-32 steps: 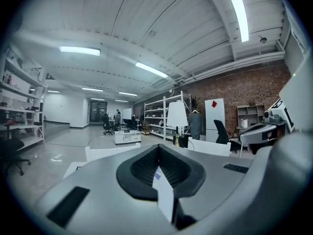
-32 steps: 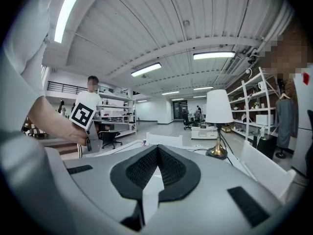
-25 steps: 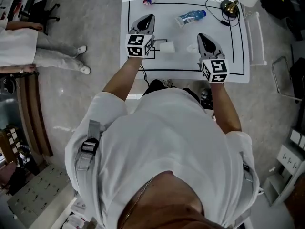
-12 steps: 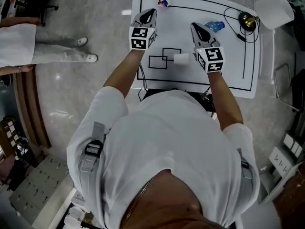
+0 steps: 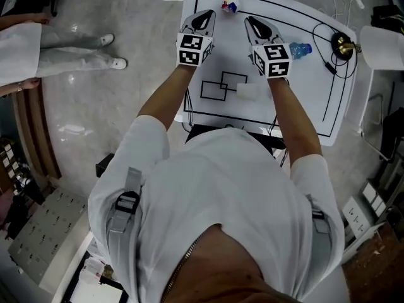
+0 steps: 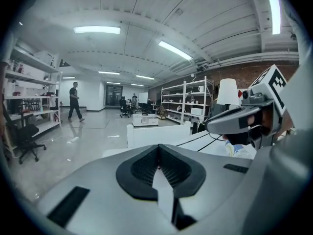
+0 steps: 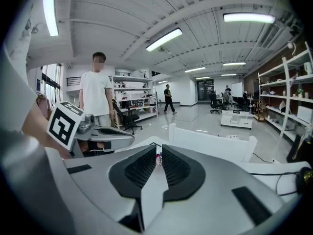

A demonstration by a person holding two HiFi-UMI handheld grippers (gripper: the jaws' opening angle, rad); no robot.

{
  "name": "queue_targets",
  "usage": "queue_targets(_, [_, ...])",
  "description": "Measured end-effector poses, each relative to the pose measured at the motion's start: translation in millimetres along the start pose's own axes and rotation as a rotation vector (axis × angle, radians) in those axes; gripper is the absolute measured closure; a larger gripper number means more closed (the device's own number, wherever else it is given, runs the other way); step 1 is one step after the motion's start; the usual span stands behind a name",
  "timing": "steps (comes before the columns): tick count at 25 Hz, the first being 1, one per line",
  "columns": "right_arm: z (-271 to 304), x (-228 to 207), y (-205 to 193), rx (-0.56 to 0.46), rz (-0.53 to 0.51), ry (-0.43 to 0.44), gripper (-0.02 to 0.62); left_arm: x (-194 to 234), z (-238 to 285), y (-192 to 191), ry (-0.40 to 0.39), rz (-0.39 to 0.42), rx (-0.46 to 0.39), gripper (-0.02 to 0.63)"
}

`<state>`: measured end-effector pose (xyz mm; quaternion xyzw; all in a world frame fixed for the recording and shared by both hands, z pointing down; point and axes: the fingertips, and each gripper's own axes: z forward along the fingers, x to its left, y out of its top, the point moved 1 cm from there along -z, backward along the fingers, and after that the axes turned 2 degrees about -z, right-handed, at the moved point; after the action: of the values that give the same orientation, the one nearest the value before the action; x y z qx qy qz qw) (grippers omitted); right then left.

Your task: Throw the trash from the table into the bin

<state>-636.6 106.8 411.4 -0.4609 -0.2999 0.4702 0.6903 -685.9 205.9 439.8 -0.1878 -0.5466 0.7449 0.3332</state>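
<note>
A small crumpled red-and-blue wrapper (image 5: 228, 5) lies at the far edge of the white table (image 5: 297, 100). A crushed blue-labelled plastic bottle (image 5: 300, 49) lies to the right, and a white cup (image 5: 247, 91) lies on its side nearer me. My left gripper (image 5: 207, 13) hovers just left of the wrapper, shut and empty (image 6: 158, 146). My right gripper (image 5: 250, 21) hovers just right of it, empty. Its pads (image 7: 160, 152) leave only a thin slit, through which the wrapper (image 7: 159, 157) shows ahead.
A desk lamp (image 5: 380, 46) with a brass base (image 5: 343, 43) and a looping black cable (image 5: 325, 43) sits at the table's right end. A white chair back (image 7: 210, 142) stands beyond the far edge. A person in white (image 5: 25, 52) stands on the floor to the left.
Both grippers have moved out over the table toward its far edge. The right one swung left past the bottle and the cup. Both now flank the wrapper.
</note>
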Motion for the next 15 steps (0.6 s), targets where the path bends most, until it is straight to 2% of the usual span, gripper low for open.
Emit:
queue_targets(3, [33, -4, -9, 0.058, 0.010, 0.019, 0.516, 9, 0, -3, 0.016, -0.023, 0.005, 0.597])
queue_targets(5, [54, -7, -15, 0.100, 0.009, 0.029, 0.436, 15, -2, -2, 0.023, -0.029, 0.005, 0.597])
queue_targets(8, [79, -10, -24, 0.151, 0.004, 0.034, 0.349, 21, -7, -6, 0.030, -0.029, 0.011, 0.597])
queue_targets(11, [101, -11, -33, 0.197, -0.014, 0.042, 0.300, 28, -12, -10, 0.043, -0.031, 0.012, 0.597])
queue_targets(15, [117, -17, -46, 0.257, -0.036, 0.028, 0.287, 32, -20, -11, 0.058, -0.036, 0.014, 0.597])
